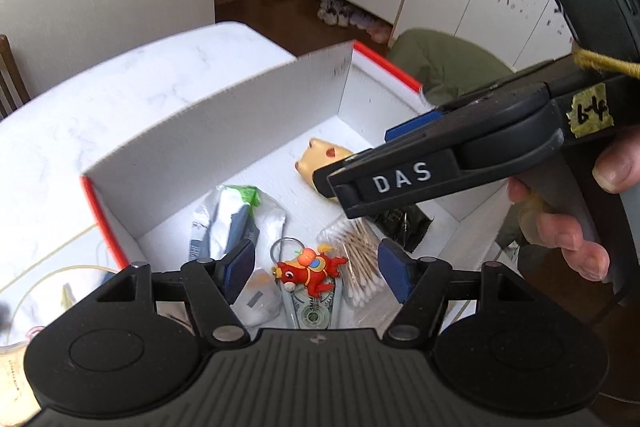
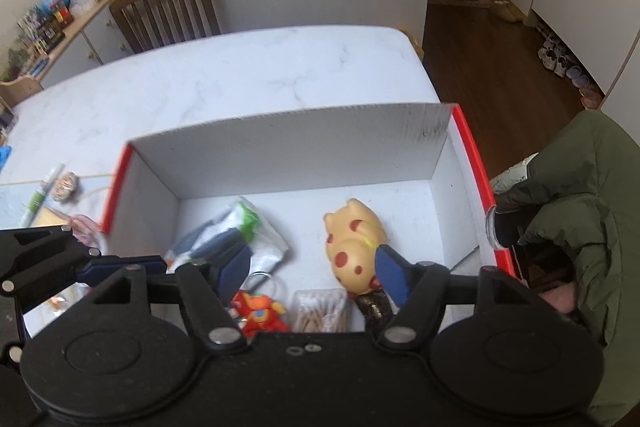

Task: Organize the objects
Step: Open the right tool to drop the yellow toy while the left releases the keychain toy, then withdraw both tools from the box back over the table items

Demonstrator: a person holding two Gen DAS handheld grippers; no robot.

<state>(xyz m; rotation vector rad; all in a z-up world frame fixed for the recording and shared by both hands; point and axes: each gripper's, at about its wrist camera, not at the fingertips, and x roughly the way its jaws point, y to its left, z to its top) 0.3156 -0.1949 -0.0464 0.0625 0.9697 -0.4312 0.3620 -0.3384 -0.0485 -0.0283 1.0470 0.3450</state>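
Observation:
A white cardboard box with red edges stands on the marble table and also shows in the right wrist view. Inside lie a red toy keychain, a bag of cotton swabs, a silver and green packet, a yellow spotted toy, a black packet and a tape dispenser. My left gripper is open above the keychain. My right gripper is open and empty above the box, near the yellow toy, the keychain and the swabs.
The marble table reaches back to a wooden chair. Small items, a pen among them, lie left of the box. A green jacket hangs at the right. The right gripper's body crosses over the box.

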